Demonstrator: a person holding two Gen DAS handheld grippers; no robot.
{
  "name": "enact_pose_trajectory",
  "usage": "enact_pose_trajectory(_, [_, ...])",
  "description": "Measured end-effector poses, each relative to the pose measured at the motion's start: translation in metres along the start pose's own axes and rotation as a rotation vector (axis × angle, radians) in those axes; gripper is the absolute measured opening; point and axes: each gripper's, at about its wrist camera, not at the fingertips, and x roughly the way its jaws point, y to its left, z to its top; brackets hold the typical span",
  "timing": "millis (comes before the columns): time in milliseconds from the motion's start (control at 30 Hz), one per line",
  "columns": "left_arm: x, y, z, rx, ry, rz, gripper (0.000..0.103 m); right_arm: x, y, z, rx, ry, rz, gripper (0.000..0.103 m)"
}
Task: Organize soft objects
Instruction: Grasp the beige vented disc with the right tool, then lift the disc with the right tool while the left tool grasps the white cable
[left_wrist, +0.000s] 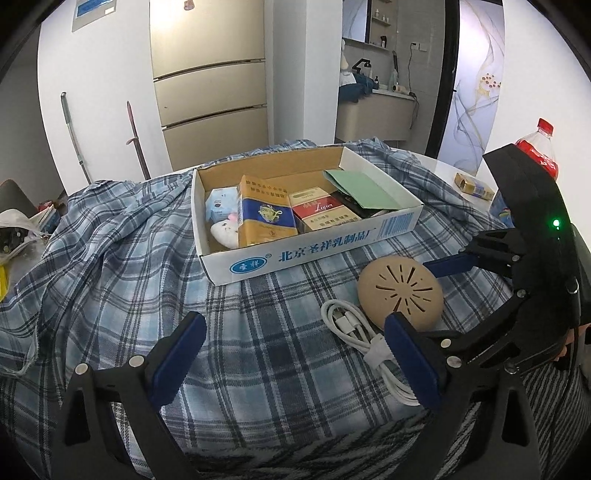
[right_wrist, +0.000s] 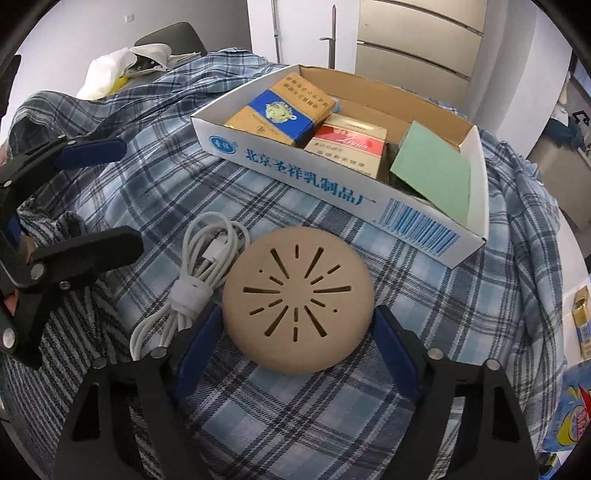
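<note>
Our right gripper (right_wrist: 295, 350) is spread wide around the tan disc (right_wrist: 297, 301) on the plaid cloth (right_wrist: 295, 413), just beside the cable (right_wrist: 199, 280) and near the box (right_wrist: 343, 188). We should squeeze slowly at its middle, missing the cable. Our left gripper (left_wrist: 295, 365) hangs spread wide and holds nothing.

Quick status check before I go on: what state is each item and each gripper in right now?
Left gripper: open, empty, over the plaid cloth.
Right gripper: open, straddling the tan round disc, not clamped.
Tan round disc: flat on the cloth, outside the box.
White cable: coiled, strapped, beside the disc.
Cardboard box: open-topped, partly filled.
Green card: leaning tilted inside the box.
Red-capped bottle: upright, capped.
</note>
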Motion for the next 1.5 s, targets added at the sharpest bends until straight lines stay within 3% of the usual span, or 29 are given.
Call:
enact_pose_trajectory(433, [0.000,0.000,0.000,-0.002,-0.002,0.000,0.099,0.000,0.000,-0.001,-0.011,0.011,-0.010,0.081])
enact_pose_trajectory(667, [0.001,-0.001,-0.001,0.006,0.009,-0.018,0.099,-0.011,0.002,-0.002,-0.024,-0.052,-0.036,0.071])
enact_pose_trajectory(867, [0.011,-0.002,-0.002,0.011,0.076,-0.088,0.079,-0.032,0.001,-0.003,-0.017,-0.117,-0.130,0.071])
enact_pose_trajectory(1000, [0.028,-0.008,-0.005,0.027,0.185,-0.184,0.049,-0.055,-0.006,-0.011,0.021,-0.164,-0.182,0.071])
enact_pose_trajectory(1133, [0.029,-0.008,-0.004,0.007,0.225,-0.267,0.048,-0.062,-0.012,-0.027,0.075,-0.184,-0.168,0.071])
enact_pose_trajectory(1267, [0.036,-0.015,-0.005,-0.010,0.323,-0.338,0.048,-0.056,-0.026,-0.031,0.146,-0.181,-0.090,0.071])
enact_pose_trajectory(1500, [0.039,-0.036,0.004,-0.011,0.352,-0.315,0.048,-0.053,-0.035,-0.035,0.194,-0.177,-0.035,0.071])
